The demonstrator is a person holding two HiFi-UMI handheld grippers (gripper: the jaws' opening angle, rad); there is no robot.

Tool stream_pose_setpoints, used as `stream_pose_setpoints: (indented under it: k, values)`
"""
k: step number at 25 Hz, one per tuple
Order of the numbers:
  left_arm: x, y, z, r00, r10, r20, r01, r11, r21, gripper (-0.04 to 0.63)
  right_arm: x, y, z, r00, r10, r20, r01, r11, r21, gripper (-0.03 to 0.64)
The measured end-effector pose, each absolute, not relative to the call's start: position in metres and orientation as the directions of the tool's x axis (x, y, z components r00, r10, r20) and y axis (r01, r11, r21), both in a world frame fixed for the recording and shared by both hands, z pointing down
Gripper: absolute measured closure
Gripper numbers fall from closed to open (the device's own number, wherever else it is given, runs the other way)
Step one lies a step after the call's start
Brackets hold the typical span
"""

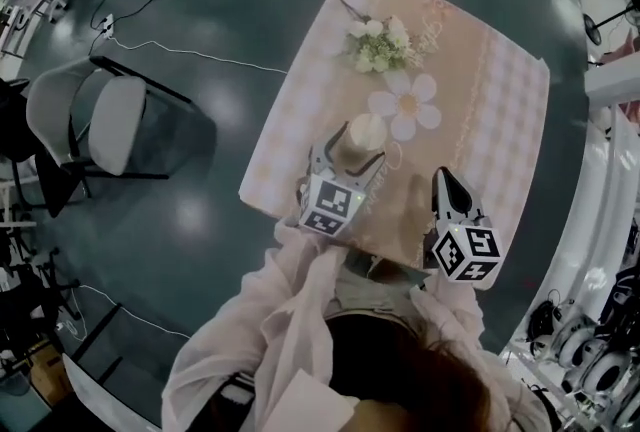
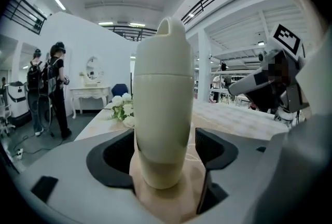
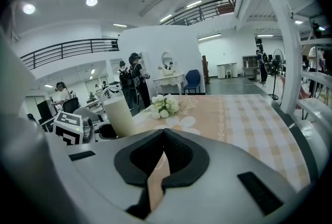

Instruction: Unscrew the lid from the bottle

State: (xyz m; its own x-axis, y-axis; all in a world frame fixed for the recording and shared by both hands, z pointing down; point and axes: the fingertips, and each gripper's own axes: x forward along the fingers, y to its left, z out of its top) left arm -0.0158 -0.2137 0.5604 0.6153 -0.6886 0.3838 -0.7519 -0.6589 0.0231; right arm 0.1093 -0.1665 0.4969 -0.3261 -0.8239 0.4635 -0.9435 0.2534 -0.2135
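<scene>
The left gripper (image 1: 348,158) stands spread around the cream bottle (image 2: 162,114), seemingly not touching it; the right gripper (image 1: 445,180) is pressed together, empty. Near the table's (image 1: 500,90) front edge, an off-centre squeeze could tip the bottle.

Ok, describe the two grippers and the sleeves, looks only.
The left gripper and right gripper have light grey bodies tapering to two jaws lined with black pads. Each carries a white cube with black square markers. The person wears loose pale pink sleeves.

Probably lab hall: mezzanine railing (image 3: 67,46), cable (image 1: 200,51) across floor (image 1: 200,0), gear shelves (image 1: 590,350) alongside.
</scene>
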Motion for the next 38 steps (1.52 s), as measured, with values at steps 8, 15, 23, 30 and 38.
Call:
stream_pose_setpoints:
  k: [8, 15, 23, 30, 38]
  values:
    - [-0.006, -0.23, 0.579, 0.641, -0.668, 0.378, -0.705, -0.707, -0.055, 0.267, 0.106, -0.183, 0.51, -0.285, -0.836, 0.468, -0.955, 0.205, -0.214, 0.604]
    - [-0.001, -0.226, 0.579, 0.652, -0.632, 0.419, -0.665, -0.742, -0.085, 0.279, 0.107, -0.182, 0.51, -0.304, -0.824, 0.478, -0.95, 0.222, -0.222, 0.604]
    - [0.025, -0.204, 0.558, 0.691, -0.506, 0.516, -0.542, -0.835, -0.093, 0.279, 0.115, -0.171, 0.487, -0.326, -0.841, 0.431, -0.942, 0.251, -0.224, 0.603]
    - [0.051, -0.184, 0.521, 0.723, -0.408, 0.557, -0.486, -0.874, -0.01, 0.279, 0.116, -0.154, 0.437, -0.46, -0.844, 0.277, -0.872, 0.37, -0.32, 0.552]
    - [0.093, -0.138, 0.498, 0.758, -0.235, 0.608, -0.283, -0.959, -0.018, 0.279, 0.109, -0.135, 0.385, -0.631, -0.772, 0.076, -0.733, 0.562, -0.384, 0.267]
